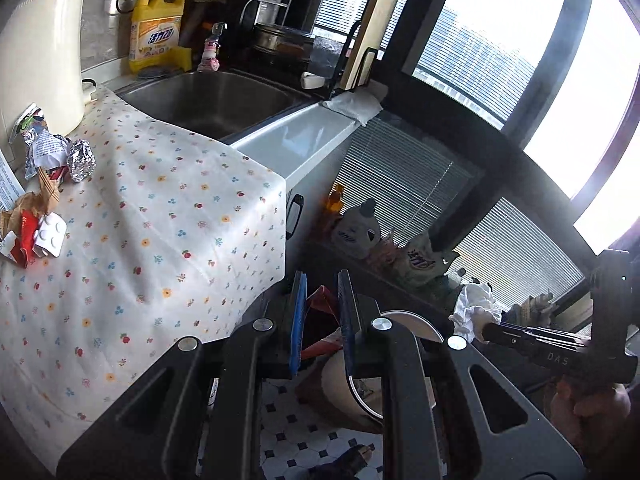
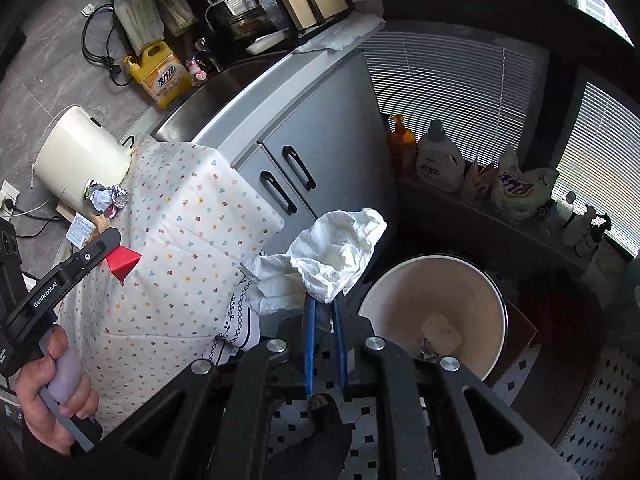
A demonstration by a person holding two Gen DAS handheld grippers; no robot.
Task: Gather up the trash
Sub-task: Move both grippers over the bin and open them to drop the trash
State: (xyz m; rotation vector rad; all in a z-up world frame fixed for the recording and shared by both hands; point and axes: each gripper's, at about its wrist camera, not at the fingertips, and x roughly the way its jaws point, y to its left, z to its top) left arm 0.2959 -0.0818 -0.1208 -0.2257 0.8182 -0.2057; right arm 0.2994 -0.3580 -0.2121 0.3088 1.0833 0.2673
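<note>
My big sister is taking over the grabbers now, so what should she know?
Left gripper: shut on a red wrapper, off the counter's edge.
Right gripper: shut on a crumpled paper towel, beside the white bin on the floor.
Done: the bin already holds some scraps.
Left: drop both pieces in, then fetch the pile on the flowered cloth: foil ball, crumpled wrappers, pill blister pack.

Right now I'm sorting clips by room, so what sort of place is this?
Most likely a small home kitchen. A steel sink is set into the counter, a yellow dish-soap jug stands behind it, and a cutting board leans in a rack beside the window. Grey cabinet doors sit below.
</note>
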